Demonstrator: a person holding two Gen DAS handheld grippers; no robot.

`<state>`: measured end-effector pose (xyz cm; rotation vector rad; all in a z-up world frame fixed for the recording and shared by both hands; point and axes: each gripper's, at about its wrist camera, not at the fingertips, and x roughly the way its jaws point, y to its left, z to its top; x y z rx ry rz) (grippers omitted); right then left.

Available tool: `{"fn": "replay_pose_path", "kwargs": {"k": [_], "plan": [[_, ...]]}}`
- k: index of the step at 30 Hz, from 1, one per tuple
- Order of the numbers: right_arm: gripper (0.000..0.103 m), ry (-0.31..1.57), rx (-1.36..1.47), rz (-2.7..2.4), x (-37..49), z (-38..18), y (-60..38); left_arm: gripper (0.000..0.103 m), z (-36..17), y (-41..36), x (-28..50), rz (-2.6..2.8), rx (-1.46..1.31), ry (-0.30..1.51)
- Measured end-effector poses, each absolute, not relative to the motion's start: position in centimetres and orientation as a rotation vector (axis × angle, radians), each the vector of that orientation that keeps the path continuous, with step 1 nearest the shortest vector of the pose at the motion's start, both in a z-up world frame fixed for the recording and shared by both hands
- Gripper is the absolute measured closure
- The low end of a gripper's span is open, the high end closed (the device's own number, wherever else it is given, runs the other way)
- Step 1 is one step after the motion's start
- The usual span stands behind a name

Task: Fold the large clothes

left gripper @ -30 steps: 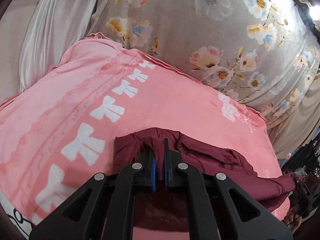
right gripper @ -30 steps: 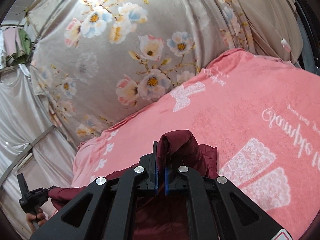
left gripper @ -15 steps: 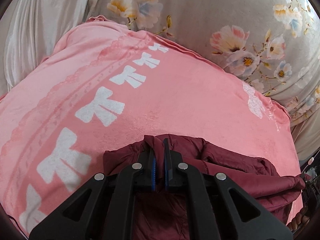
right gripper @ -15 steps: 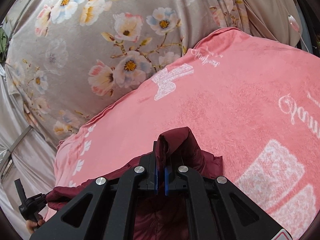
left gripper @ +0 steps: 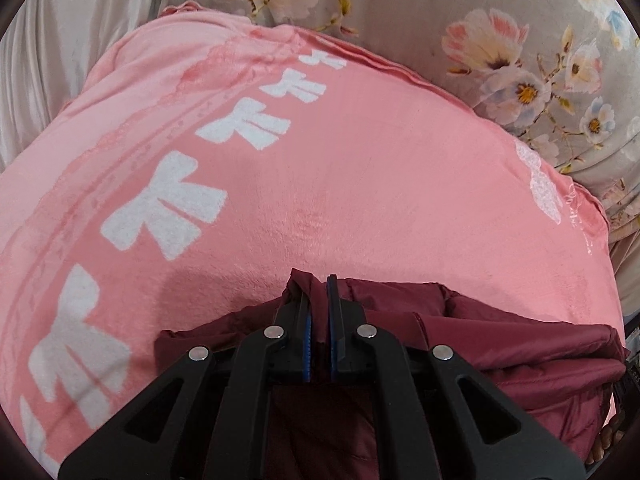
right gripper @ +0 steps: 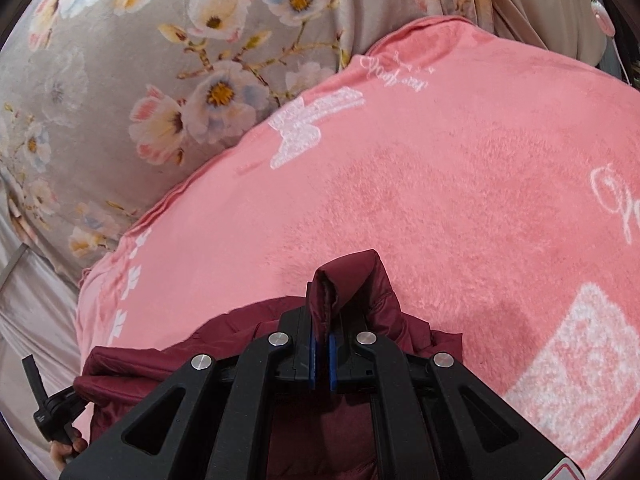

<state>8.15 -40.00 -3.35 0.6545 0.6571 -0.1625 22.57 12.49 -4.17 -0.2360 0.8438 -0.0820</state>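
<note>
A dark maroon padded jacket (left gripper: 500, 340) is stretched between my two grippers, just above a pink blanket (left gripper: 340, 184). My left gripper (left gripper: 319, 304) is shut on one corner of the jacket, a fold of cloth sticking up between its jaws. My right gripper (right gripper: 322, 304) is shut on the other corner of the jacket (right gripper: 352, 276). In the right wrist view the jacket (right gripper: 160, 364) runs to the lower left, where the left gripper's handle (right gripper: 52, 412) shows in a hand.
The pink blanket (right gripper: 460, 200) with white bow prints (left gripper: 168, 212) covers the surface. A grey floral cloth (left gripper: 500, 40) lies behind it, also seen in the right wrist view (right gripper: 160, 80). Pale satin fabric (left gripper: 48, 60) hangs at the far left.
Both grippers have moved forward and lower over the pink blanket, carrying the jacket's edge with them. The blanket fills more of each view. Both grips are unchanged.
</note>
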Motion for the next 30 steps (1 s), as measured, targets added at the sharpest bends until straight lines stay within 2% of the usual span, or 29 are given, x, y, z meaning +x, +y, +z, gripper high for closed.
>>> {"fn": "replay_pose_path", "kwargs": {"k": [16, 21, 22, 23, 24, 25, 26, 28, 30], "plan": [[0.100, 0.739, 0.630, -0.139, 9.7, -5.4, -40.1, 0.096, -7.1, 12.3, 23.2, -0.091, -0.253, 0.838], [0.086, 0.644, 0.650, -0.097, 8.1, -3.5, -40.8, 0.092, -6.6, 13.8, 22.7, -0.141, -0.356, 0.805], [0.079, 0.621, 0.642, -0.101, 7.4, -2.6, -41.0, 0.090, -5.9, 14.2, 22.1, -0.142, -0.372, 0.788], [0.067, 0.590, 0.628, -0.112, 6.5, -1.5, -41.1, 0.083, -5.1, 14.6, 21.4, -0.143, -0.378, 0.766], [0.061, 0.540, 0.597, -0.134, 5.0, -0.1, -41.0, 0.069, -4.2, 14.9, 20.6, -0.144, -0.380, 0.738], [0.056, 0.489, 0.565, -0.142, 3.5, 1.3, -40.9, 0.058, -3.0, 15.2, 19.6, -0.134, -0.375, 0.699], [0.056, 0.440, 0.534, -0.139, 2.2, 2.7, -40.6, 0.042, -1.3, 15.7, 18.2, -0.119, -0.365, 0.642], [0.060, 0.394, 0.485, -0.127, 0.6, 4.8, -39.7, 0.040, 1.9, 15.9, 15.7, -0.133, -0.324, 0.550], [0.072, 0.401, 0.458, -0.094, 0.7, 5.9, -38.4, 0.041, 4.0, 15.0, 14.6, -0.147, -0.281, 0.515]]}}
